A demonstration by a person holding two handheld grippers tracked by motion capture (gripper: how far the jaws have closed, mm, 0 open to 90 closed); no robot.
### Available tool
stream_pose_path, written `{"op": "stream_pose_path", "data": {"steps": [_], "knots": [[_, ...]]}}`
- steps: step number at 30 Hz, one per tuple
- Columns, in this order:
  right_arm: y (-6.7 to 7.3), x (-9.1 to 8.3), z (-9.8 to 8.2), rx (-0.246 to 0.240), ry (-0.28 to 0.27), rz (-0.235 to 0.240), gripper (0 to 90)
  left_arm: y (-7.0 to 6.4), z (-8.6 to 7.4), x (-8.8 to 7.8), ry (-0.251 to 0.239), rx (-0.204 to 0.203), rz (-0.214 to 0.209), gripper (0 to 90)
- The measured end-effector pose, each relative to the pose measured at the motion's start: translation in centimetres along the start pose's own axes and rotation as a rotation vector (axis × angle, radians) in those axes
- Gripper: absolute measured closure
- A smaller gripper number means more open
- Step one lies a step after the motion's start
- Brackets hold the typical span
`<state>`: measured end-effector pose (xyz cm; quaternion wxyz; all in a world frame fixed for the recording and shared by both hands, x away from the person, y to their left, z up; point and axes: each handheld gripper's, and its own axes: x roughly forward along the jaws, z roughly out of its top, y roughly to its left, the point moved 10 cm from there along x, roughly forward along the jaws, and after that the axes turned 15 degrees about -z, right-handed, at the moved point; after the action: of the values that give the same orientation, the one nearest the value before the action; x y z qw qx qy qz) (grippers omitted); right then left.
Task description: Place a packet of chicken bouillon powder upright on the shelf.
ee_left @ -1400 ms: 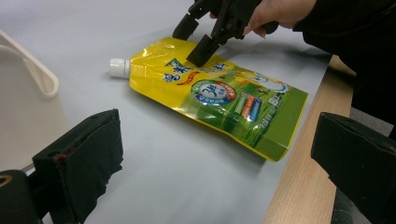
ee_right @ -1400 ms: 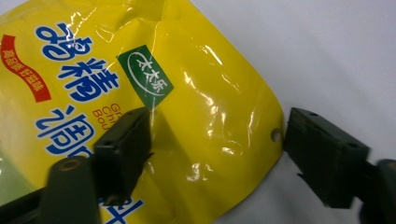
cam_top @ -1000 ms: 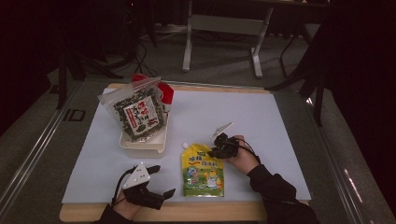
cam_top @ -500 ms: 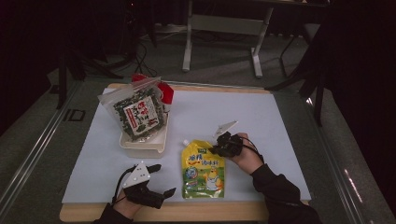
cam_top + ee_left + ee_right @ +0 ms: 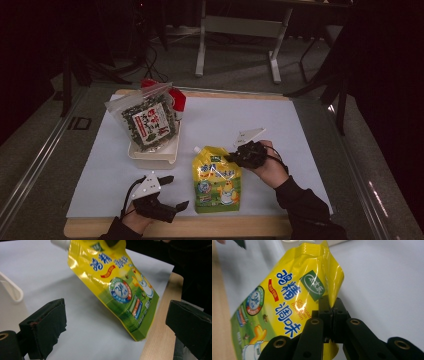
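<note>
Yellow glossy spouted pouch (image 5: 217, 178) lies on the white-covered surface (image 5: 280, 125) near its front edge, upper edge pinched in the right tool (image 5: 235, 157), whose jaws are clamped on it. Left tool (image 5: 172, 192), jaws wide apart, rests just beside the pouch.
</note>
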<state>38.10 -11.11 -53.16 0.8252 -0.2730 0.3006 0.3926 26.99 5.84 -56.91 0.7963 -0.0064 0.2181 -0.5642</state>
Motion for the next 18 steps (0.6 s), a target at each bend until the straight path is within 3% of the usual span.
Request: {"op": "stream_pose_path", "data": {"steps": [3,9,12,18], "knots": [[0.3,-0.8,0.3,-0.016,-0.018,0.005,88.7,-0.2,0.1,0.1,0.019,-0.022,-0.014,4.2],[0.9,-2.1,1.0,-0.045,-0.051,0.006,88.7,-0.1,1.8,0.2,0.008,0.001,-0.013,6.0],[1.6,-3.4,1.6,-0.068,-0.076,0.025,88.6,0.2,3.1,0.3,0.006,0.029,-0.009,15.1],[2.6,-5.0,1.9,-0.102,-0.107,0.044,88.6,0.8,4.0,0.7,0.011,0.034,-0.008,24.3]]}}
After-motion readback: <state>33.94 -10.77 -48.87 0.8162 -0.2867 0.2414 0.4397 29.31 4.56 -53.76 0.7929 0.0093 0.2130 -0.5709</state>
